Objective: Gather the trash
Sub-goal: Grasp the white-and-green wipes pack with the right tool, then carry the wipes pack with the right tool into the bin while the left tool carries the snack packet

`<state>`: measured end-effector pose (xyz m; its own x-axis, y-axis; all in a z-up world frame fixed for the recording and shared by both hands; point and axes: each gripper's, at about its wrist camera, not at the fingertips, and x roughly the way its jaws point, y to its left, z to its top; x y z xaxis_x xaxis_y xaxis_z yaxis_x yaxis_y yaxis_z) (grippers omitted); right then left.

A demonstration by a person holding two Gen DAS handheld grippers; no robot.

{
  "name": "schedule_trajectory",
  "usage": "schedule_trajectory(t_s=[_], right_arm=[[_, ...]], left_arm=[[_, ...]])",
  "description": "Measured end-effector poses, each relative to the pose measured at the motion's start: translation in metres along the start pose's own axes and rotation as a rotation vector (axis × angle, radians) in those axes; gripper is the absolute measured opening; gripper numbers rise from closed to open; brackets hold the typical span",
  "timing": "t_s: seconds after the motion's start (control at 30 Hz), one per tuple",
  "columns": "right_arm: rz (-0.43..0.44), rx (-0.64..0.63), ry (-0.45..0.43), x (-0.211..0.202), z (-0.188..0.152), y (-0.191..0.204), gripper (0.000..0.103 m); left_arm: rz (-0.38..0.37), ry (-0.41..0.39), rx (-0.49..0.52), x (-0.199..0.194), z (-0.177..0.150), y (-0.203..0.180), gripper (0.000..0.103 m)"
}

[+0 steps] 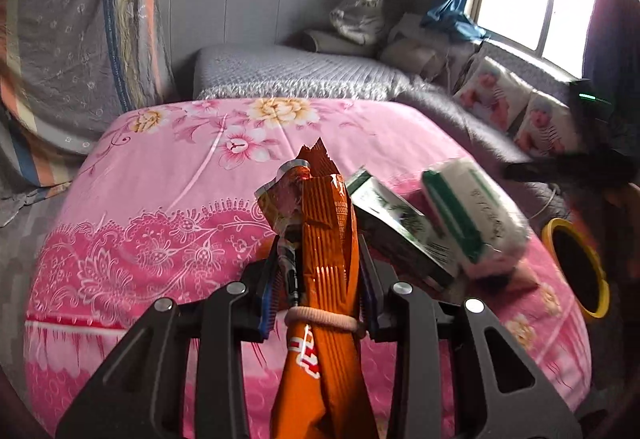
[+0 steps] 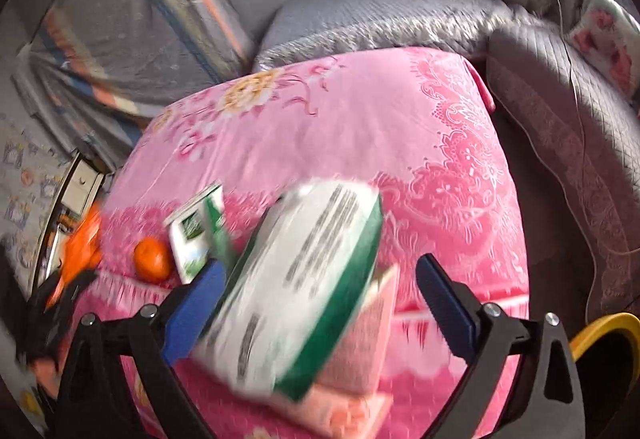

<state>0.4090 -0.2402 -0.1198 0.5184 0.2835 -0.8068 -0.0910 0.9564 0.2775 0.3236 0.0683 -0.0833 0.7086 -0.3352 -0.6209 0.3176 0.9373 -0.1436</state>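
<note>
While the left wrist view is examined first, the left gripper [image 1: 320, 279] is found clamped narrow on an orange snack wrapper [image 1: 324, 239], a crinkled, glossy foil pack with a torn top, bound low down by a pale elastic band [image 1: 320, 321]. It stands upright between the jaws, clear of the pink floral bedspread [image 1: 160, 199]. To its right lie a green-and-white carton [image 1: 396, 227] and a white-and-green tissue pack [image 1: 476, 215], the latter blurred. A yellow-rimmed bin [image 1: 592, 279] sits off the bed's right edge.

Turning to the right wrist view, the right gripper [image 2: 320, 303] stands wide, its blue pads [image 2: 200, 299] apart. The soft tissue pack [image 2: 304, 279] lies tilted between them; whether the pads touch it cannot be told through the blur. A round orange fruit [image 2: 152, 259] rests beside the carton [image 2: 196, 231]. The bin's rim [image 2: 600, 327] shows at lower right.

Judgement: one item is secured; the step in hand is carriage to the bin. Next move calls for swinging the wrapper rightward over the rim before release.
</note>
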Motion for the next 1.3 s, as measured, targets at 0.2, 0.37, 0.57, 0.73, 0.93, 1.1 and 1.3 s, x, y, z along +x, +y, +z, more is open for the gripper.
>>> schedule_trajectory(t_s=[0.2,0.37,0.57,0.73,0.93,1.1,1.3], right_arm=[[-0.085,0.041,0.107,0.047,0.025,-0.007,0.092],[-0.072,-0.005,0.154,0.066,0.022,0.01,0.083],[-0.096,-0.122,0.148,0.073,0.011,0.046,0.036],[-0.069,-0.206,0.052,0.046,-0.001,0.062,0.023],[0.016,-0.229,-0.135,-0.039,-0.022,0.059,0.021],[0.069,-0.251,-0.255,-0.11,-0.041,0.053,0.021],[0.095,-0.238,-0.365,-0.177,-0.056,0.032,0.021]], left_arm=[[-0.047,-0.035,-0.023,-0.02,-0.006,0.003,0.032],[-0.038,-0.051,-0.002,-0.026,-0.01,-0.004,0.032],[-0.044,-0.081,-0.008,-0.037,-0.013,-0.01,0.032],[-0.028,-0.11,-0.008,-0.05,-0.015,-0.02,0.032],[-0.021,-0.137,0.007,-0.069,-0.024,-0.039,0.032],[-0.057,-0.142,0.001,-0.073,-0.026,-0.054,0.032],[-0.11,-0.14,0.035,-0.072,-0.027,-0.084,0.032]])
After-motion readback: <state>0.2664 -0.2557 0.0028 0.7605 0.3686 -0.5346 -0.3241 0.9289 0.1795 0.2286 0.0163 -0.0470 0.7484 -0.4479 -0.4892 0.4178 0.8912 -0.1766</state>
